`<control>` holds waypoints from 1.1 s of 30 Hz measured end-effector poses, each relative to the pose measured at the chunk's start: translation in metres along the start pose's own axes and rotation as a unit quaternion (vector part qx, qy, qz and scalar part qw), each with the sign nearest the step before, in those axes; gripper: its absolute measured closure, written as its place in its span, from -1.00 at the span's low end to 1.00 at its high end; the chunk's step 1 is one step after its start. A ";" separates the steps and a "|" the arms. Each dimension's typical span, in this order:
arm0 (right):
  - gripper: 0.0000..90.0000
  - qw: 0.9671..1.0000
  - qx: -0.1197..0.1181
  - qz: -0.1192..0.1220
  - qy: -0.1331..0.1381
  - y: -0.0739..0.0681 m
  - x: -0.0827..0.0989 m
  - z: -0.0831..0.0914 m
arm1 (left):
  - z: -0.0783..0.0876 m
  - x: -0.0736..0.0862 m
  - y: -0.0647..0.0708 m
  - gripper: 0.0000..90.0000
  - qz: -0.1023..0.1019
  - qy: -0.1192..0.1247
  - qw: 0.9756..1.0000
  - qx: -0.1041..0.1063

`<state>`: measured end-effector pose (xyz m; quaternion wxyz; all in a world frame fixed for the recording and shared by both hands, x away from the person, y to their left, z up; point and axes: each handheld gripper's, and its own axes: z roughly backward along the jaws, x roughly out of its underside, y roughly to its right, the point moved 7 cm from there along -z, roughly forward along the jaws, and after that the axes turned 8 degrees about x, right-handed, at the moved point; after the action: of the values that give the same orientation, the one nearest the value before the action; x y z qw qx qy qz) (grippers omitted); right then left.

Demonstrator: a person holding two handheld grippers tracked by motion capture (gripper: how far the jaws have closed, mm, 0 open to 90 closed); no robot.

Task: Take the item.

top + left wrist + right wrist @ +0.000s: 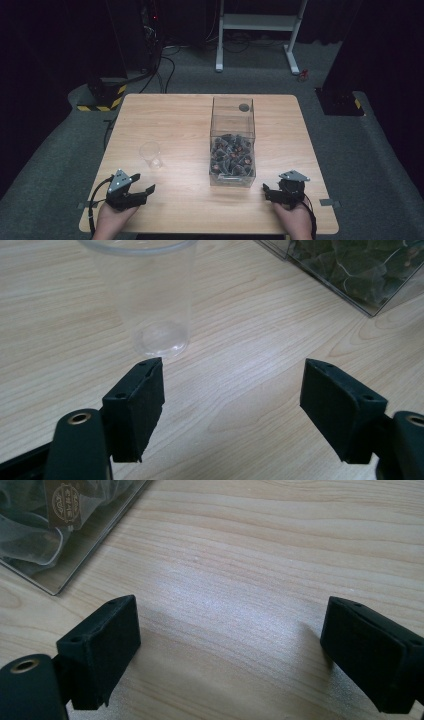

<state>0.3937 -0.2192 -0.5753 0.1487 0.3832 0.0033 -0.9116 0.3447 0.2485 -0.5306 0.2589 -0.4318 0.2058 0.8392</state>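
Step in hand: approach; left gripper [142, 186] sits near the bench's near-left corner, jaws spread and empty, aimed at the clear cup [151, 154].
Cup position: upright on the bench [170, 115], left of centre, just beyond the left gripper, not touching it.
Right gripper [272, 192]: spread, empty, near the near-right corner beside the clear box [233, 142] of dark sachets.
Next move, judged: advance the left gripper squarely and close gently; thin cup may tip or crush.
Open room: bare bench around the cup; box well to its right; near edge close behind both hands.
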 end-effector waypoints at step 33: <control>-0.80 1.000 0.000 0.001 0.001 0.000 0.000 0.000 | -0.021 -0.041 0.050 -0.40 -0.038 0.016 0.998 0.044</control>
<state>0.3938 -0.2193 -0.5752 0.1497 0.3838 0.0025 -0.9112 0.3477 0.1871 -0.5017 0.3061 -0.4409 0.2297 0.8119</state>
